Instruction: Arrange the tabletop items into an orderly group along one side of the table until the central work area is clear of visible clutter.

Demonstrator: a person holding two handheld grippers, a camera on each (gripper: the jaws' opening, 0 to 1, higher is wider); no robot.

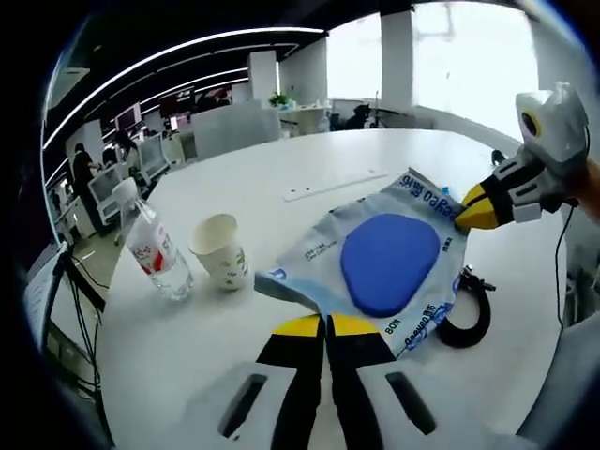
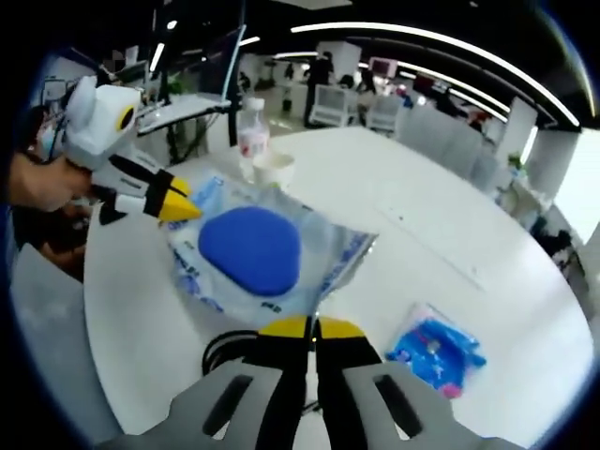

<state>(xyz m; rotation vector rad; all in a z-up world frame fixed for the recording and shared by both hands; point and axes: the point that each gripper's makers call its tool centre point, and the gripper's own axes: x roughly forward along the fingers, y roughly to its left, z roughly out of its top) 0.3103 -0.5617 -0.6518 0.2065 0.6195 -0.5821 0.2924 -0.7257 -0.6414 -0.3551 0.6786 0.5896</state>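
— Claw on your left has its jaws pressed together on the near edge of the clear packet with the blue pad, and your right claw is clamped the same way on the opposite edge. Which step is this?

— You look to be carrying the packet between both claws, partway through the tidying. The water bottle and paper cup stand just beside each other, ahead and to the left of your left claw, so that side seems the natural place to group things.

— And next?

— Probably move both claws together, keeping the packet taut. A black cable coil lies partly under it, and a small blue pack sits to the right of your right claw.

— Surroundings?

— A round white desk in an open office with ceiling light strips and bright windows.
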